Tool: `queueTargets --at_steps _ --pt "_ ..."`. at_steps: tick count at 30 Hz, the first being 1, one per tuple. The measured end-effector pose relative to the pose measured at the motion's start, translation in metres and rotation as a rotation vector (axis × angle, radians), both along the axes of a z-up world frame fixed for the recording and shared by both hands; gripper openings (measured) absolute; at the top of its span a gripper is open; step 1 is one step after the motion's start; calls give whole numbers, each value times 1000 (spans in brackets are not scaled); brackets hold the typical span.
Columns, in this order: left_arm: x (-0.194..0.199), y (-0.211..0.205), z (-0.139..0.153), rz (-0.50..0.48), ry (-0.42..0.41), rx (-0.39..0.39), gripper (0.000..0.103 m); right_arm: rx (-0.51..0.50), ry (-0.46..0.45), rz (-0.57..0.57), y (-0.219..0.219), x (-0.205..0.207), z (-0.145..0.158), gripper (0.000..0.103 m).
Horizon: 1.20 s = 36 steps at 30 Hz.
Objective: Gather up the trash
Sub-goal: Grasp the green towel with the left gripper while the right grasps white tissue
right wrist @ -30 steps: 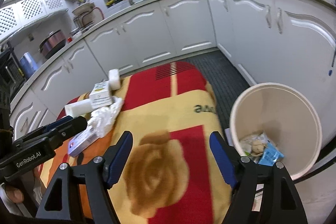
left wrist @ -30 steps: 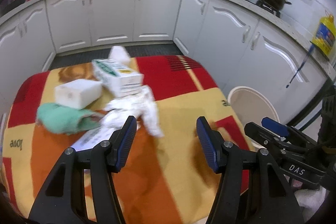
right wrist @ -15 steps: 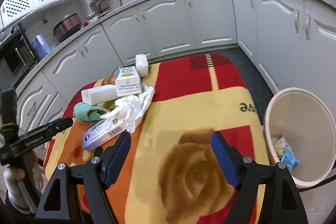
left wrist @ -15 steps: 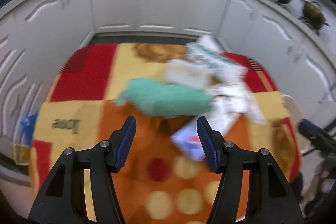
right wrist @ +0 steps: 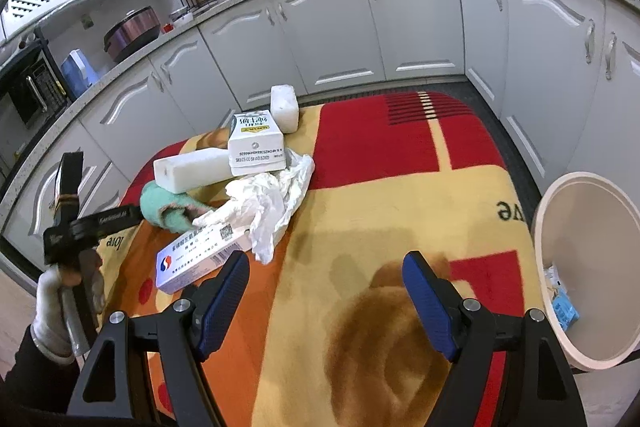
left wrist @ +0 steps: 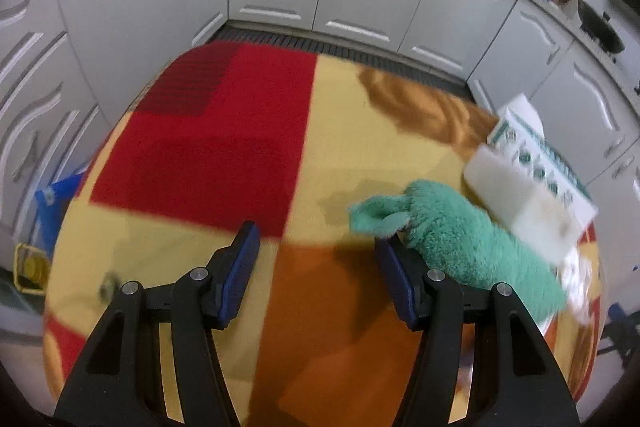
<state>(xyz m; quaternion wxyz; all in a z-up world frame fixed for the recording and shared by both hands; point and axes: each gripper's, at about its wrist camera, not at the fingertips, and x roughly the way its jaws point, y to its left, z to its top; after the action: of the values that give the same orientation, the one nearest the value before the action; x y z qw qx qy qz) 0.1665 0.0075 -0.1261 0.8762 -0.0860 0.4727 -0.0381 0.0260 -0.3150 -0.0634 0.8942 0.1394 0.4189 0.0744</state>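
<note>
I have swung my left gripper (left wrist: 316, 267) away from the middle of the trash pile, and it now hangs over the left edge of it, low above the table (left wrist: 248, 147). A second ago the crumpled white plastic lay between its fingers in the left wrist view; now the green fluffy cloth (left wrist: 472, 243) sits at 3 o'clock of the gripper, just beside the right finger and perhaps touching it, I cannot say for sure because the picture is blurred. The jaws stand spread with only the blanket pattern between them, so nothing is held. My right gripper (right wrist: 326, 291) has also moved, a little back toward the pile, and its jaws are wide apart and empty over the brown rose pattern. From this view the trash is at 10 to 11 o'clock: the flat medicine box (right wrist: 200, 255) is nearest, just beside the left finger, then the crumpled white plastic (right wrist: 272, 199), the foam block (right wrist: 192, 171), the milk carton (right wrist: 256, 143) and a small white block (right wrist: 285, 109) behind it. The bin (right wrist: 560, 211) stands at 3 o'clock, off the table edge, with a few scraps already inside. I judge that the last drop is finished and both hands are coming back for new pieces; the left one seems to aim at the green cloth, which is soft and should pinch easily, but it must shift to the right first.
</note>
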Motion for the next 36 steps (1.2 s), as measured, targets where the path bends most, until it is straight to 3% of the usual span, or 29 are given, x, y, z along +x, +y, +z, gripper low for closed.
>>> queueTargets --at_steps 5,9,13,18,20,21,22,24,29,34,36 --pt "18 6 5 -10 4 -68 59 55 9 2 3 18 -2 77" --pt "5 19 16 -27 8 -122 59 108 10 12 10 36 -5 86" --pt "-14 31 30 -34 20 -230 61 134 46 56 26 60 -15 86" --pt "-31 19 42 -82 17 -328 69 158 88 84 38 90 -33 85" --pt "-31 8 44 -115 18 -333 69 198 107 85 37 98 -41 65" --pt "-31 1 45 -132 19 -324 69 205 107 83 36 100 -43 42" --pt "-31 -5 44 -143 23 -311 69 206 101 80 34 99 -44 36" --pt "-29 -17 41 -161 37 -290 69 213 75 88 31 94 -40 30" --pt "-20 -34 30 -163 33 -244 69 194 17 93 20 69 -25 27" --pt "-17 -38 25 -168 -24 -222 68 218 -3 79 6 49 -18 27" --pt "-18 -36 24 -183 -21 -205 56 225 -8 73 5 44 -15 27"
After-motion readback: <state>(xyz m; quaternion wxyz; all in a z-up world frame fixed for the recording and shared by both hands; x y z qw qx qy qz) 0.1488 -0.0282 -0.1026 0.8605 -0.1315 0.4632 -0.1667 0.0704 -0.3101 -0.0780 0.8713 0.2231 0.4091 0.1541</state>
